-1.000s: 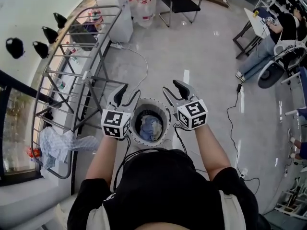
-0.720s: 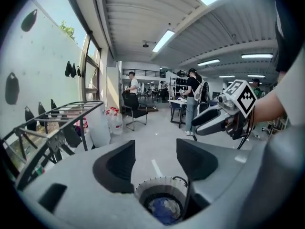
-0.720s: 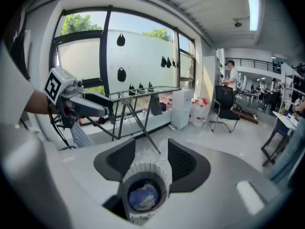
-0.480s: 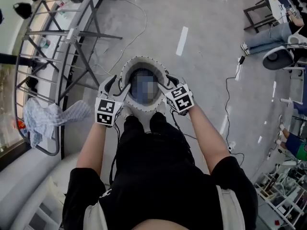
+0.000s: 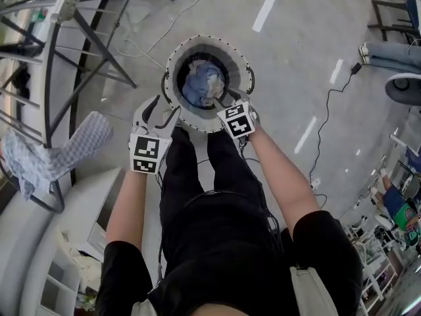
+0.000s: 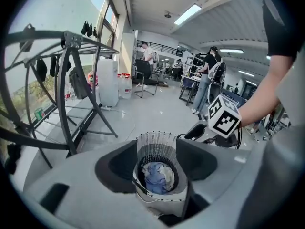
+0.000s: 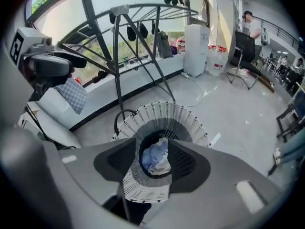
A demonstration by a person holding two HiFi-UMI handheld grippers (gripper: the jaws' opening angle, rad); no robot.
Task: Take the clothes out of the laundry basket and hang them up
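- The right tool (image 5: pixel 225 99) and the left tool (image 5: pixel 161 110) are opening up wide, and they are holding nothing.
- Both are coming down from higher up. The right one is dipping over the laundry basket (image 5: pixel 172 64), and the left one is waiting just beside it.
- The clothes (image 5: pixel 200 84) are lying inside the basket, so the grabbing is only starting.

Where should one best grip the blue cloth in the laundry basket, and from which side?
Pinch a raised fold of the blue cloth, coming straight down into the laundry basket; its tall walls likely block side approaches.
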